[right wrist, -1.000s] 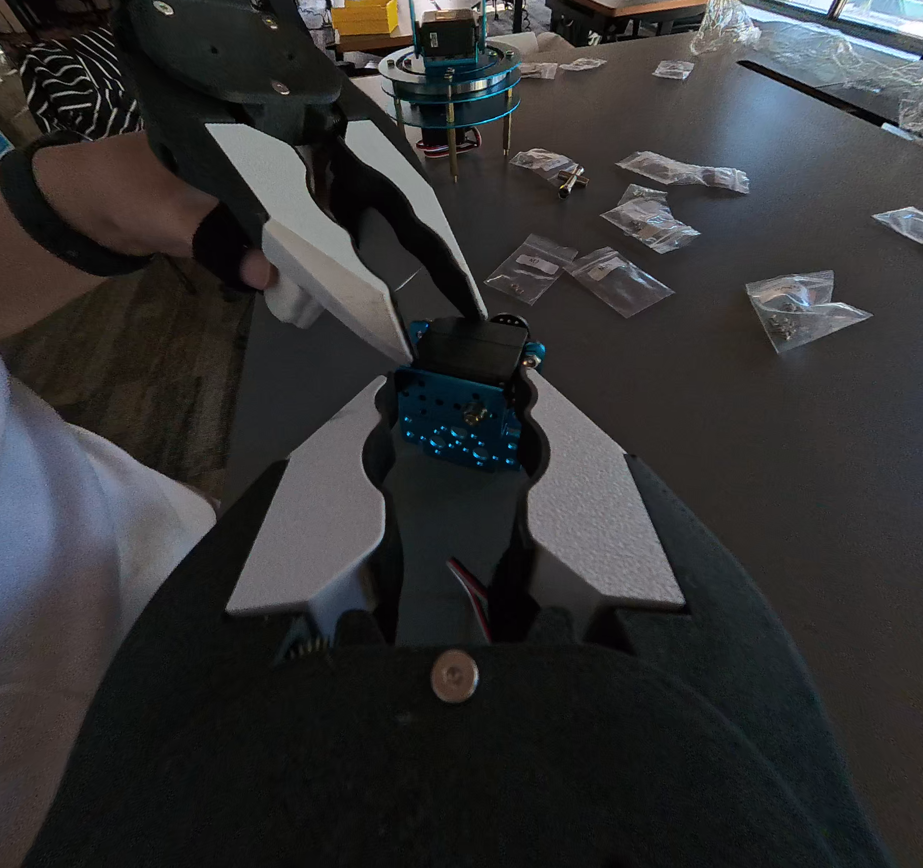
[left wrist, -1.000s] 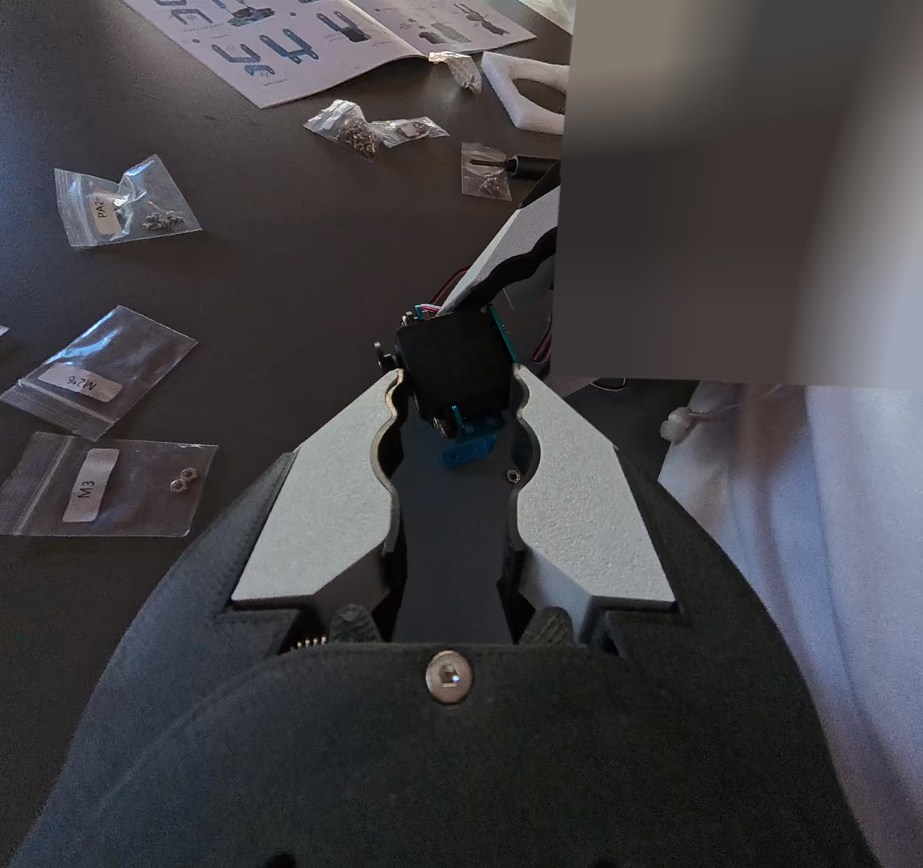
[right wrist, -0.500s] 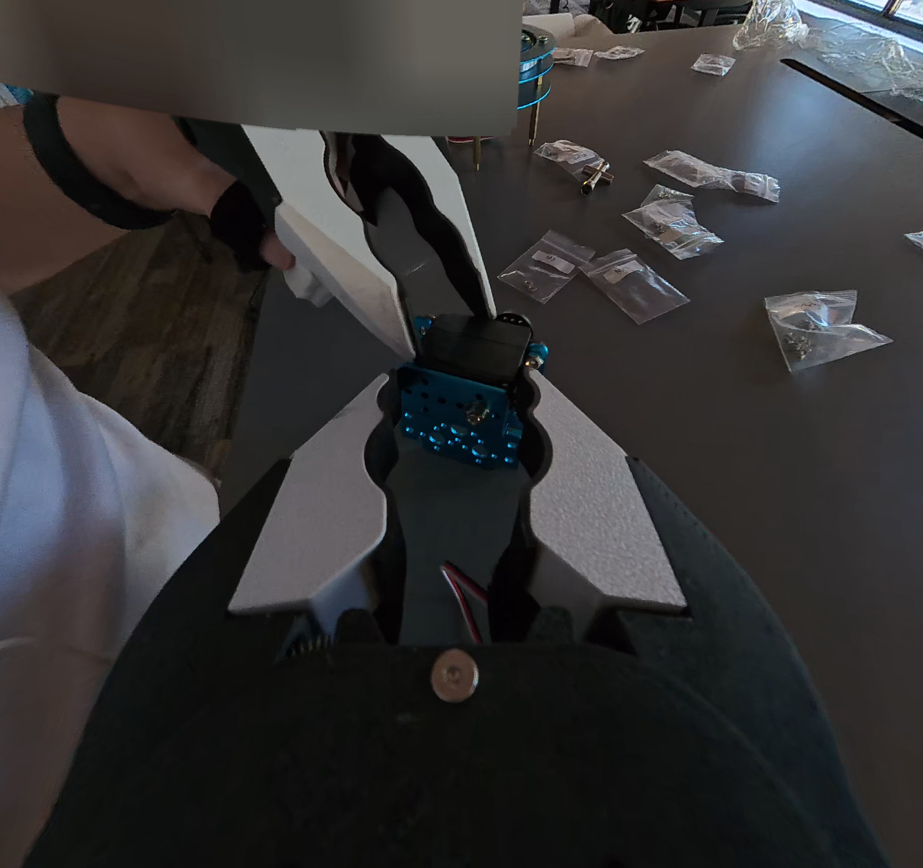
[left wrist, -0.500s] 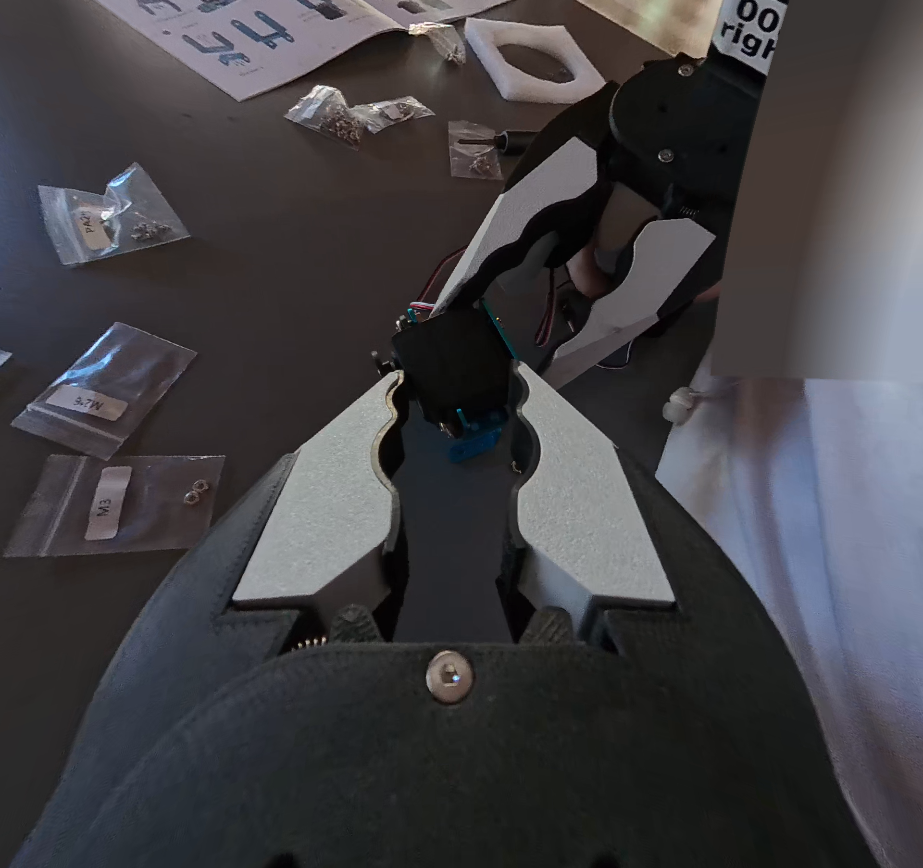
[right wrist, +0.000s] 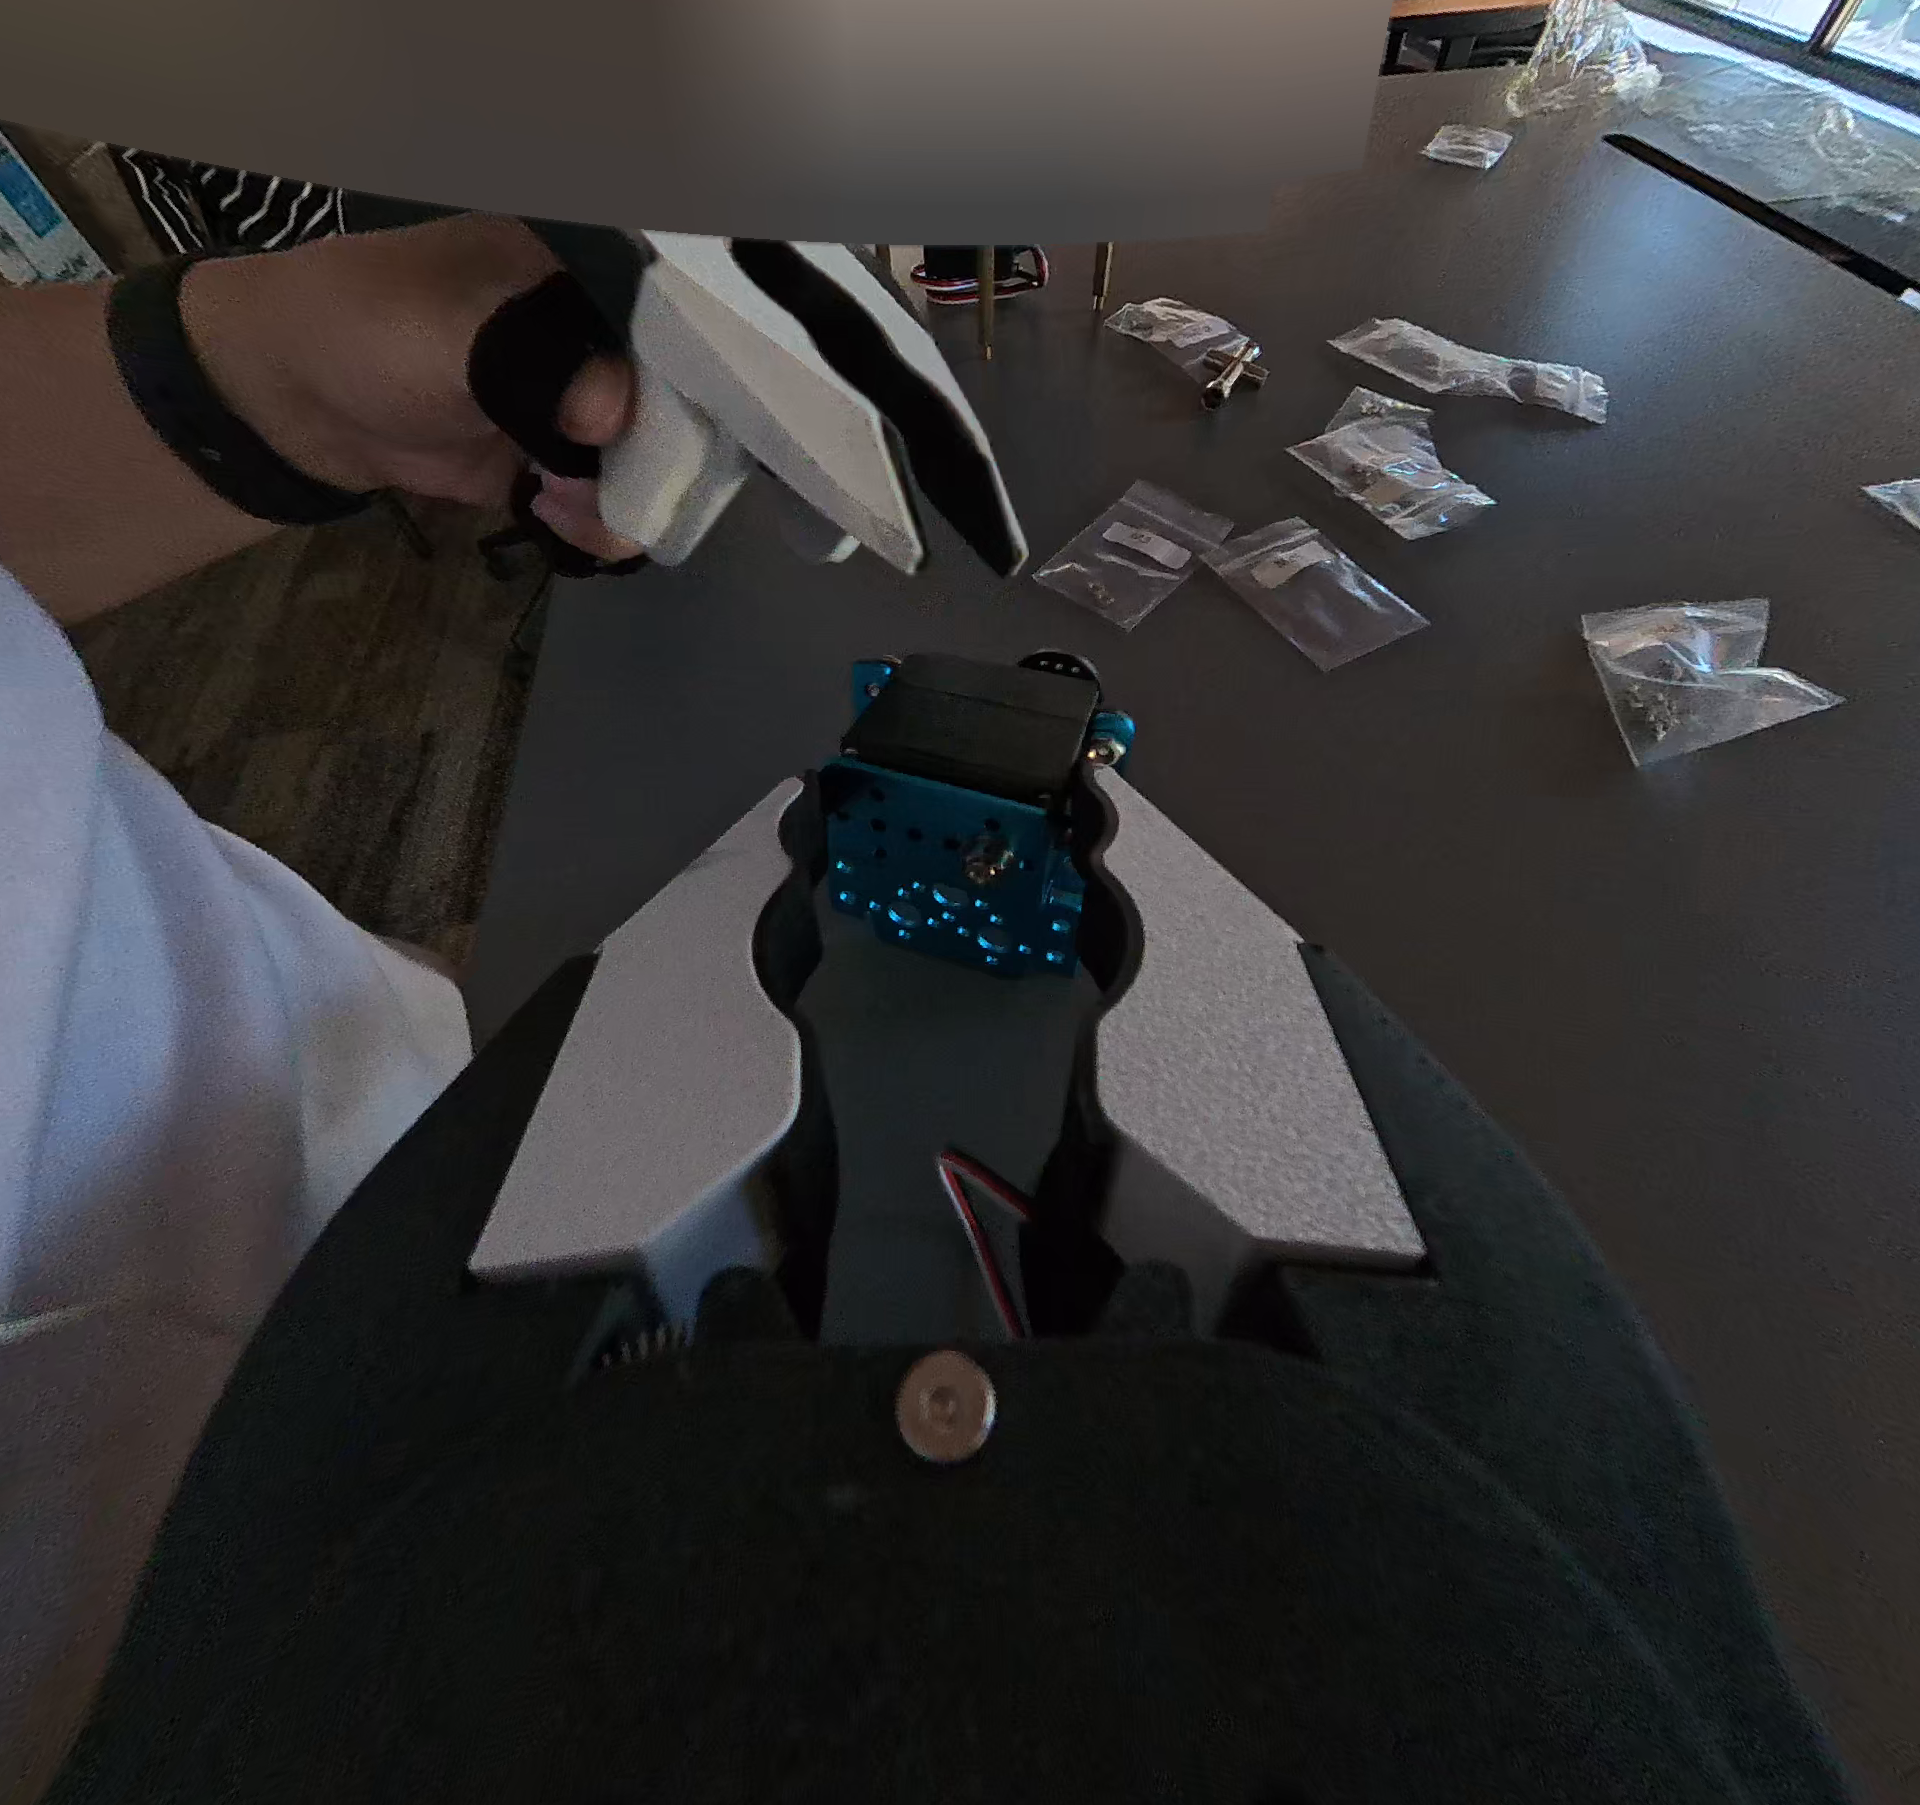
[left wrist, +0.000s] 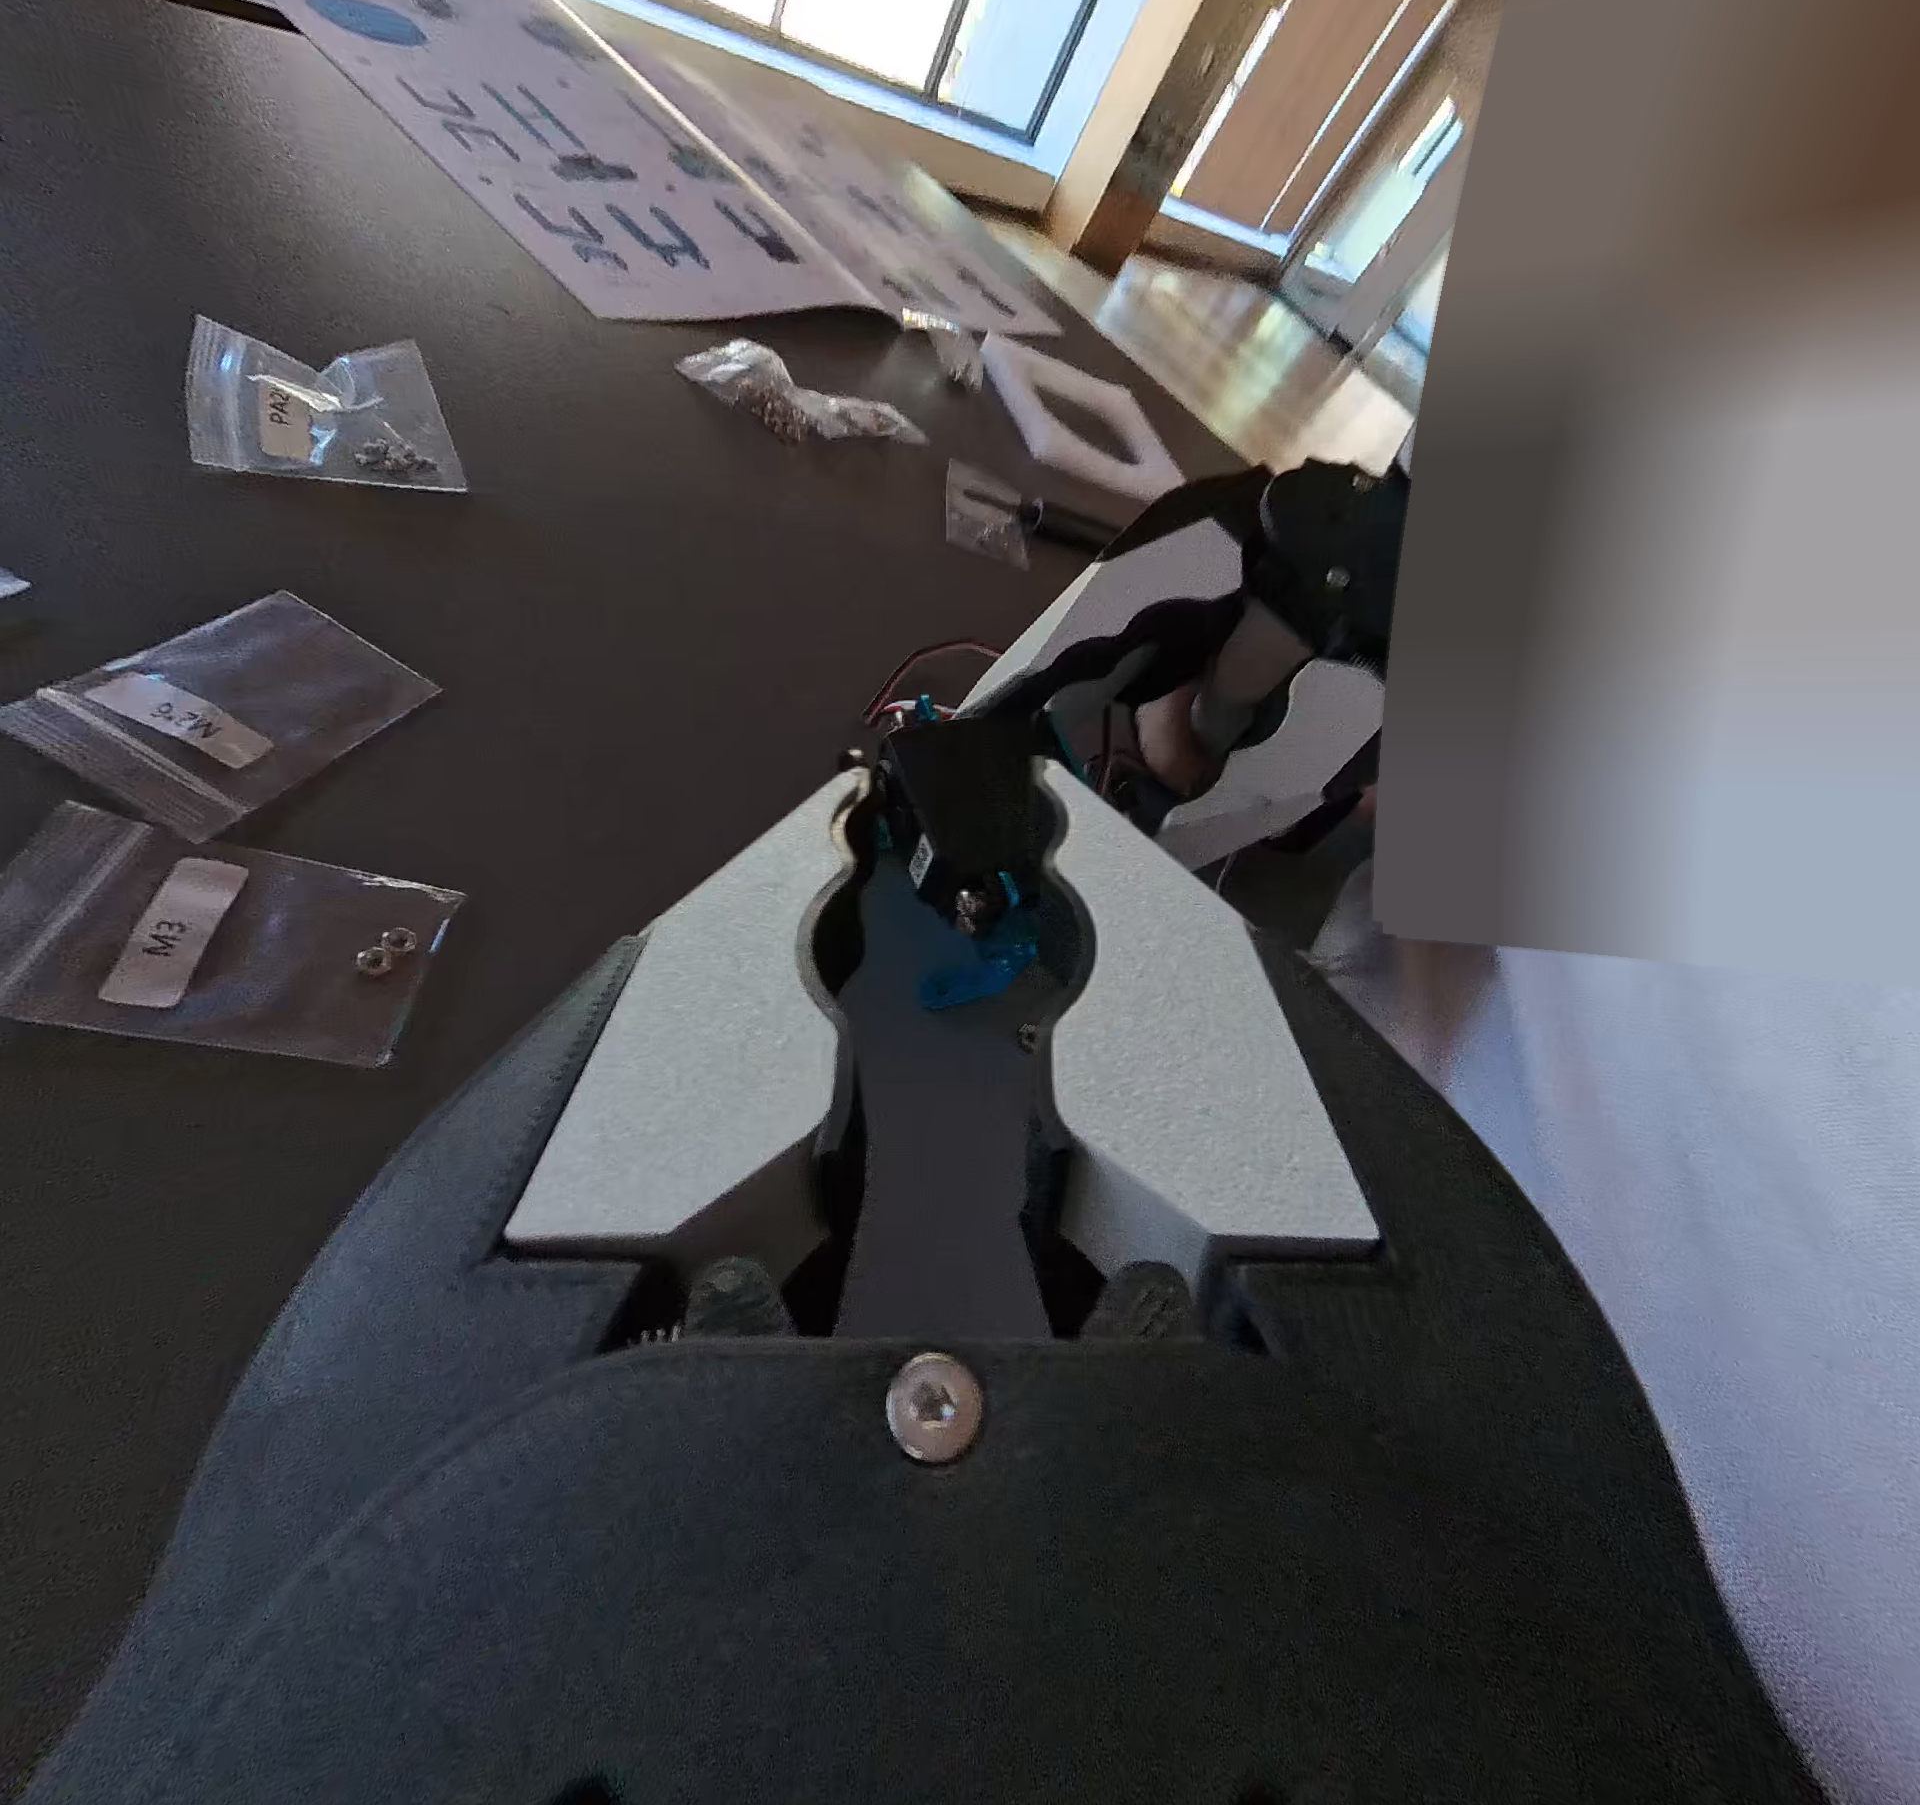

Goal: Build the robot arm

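I see my right gripper (right wrist: pixel 951 805) clamped on the blue bracket (right wrist: pixel 925 888) carrying the black servo (right wrist: pixel 971 721), held over the dark table (right wrist: pixel 1507 976). My left gripper (left wrist: pixel 951 799) hovers just above and apart from the servo, its fingers narrowly parted and gripping nothing. Small clear parts bags (right wrist: pixel 1231 571) lie beyond.

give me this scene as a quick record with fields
right gripper: shut on black servo in blue bracket
left gripper: fingers apart, holding nothing, close to the servo, not touching
table: dark, scattered with small parts bags
also on table: printed sheet, white foam frame
hand: grips the left gripper
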Motion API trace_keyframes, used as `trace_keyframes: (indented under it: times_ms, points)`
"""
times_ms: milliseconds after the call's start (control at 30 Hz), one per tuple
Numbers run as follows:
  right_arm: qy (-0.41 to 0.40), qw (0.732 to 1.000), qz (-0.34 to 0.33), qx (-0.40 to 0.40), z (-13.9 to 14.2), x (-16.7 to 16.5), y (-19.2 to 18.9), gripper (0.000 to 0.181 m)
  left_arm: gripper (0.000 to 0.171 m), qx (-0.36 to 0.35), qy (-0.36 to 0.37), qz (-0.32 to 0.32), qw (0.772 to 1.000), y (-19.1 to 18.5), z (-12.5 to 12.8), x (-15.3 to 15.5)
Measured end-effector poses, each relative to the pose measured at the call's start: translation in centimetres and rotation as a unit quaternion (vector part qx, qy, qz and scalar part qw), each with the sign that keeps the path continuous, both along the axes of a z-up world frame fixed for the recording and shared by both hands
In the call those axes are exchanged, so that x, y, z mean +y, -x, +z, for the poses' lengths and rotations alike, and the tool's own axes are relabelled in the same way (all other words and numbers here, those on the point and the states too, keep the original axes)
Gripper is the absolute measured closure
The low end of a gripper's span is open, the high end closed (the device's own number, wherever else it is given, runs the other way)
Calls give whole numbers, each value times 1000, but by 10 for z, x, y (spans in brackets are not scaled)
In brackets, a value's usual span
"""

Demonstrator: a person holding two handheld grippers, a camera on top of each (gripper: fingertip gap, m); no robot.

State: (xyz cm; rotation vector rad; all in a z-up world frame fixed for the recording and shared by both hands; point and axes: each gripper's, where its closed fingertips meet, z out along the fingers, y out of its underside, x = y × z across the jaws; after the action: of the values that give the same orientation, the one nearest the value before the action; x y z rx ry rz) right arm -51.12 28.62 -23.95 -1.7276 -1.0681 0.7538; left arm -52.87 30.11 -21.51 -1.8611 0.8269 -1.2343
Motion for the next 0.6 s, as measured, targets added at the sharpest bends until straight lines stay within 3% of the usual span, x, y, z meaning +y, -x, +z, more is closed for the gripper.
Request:
trace_keyframes:
  times_ms: [133, 233, 600]
  points:
    - [-12, 1000, -5, -9, -1, 0, 0, 133, 128, 68, -40, 13, 997, 2, -15, -7]
    - [-10, 1000, -2, -8, -1, 0, 0, 133, 128, 125, -81, 17, 989, -2, -28, -12]
    - [11, 1000, 27, 3, -1, -1, -3, 134, 133, 98, -86, 31, 991, -5, -28, -11]
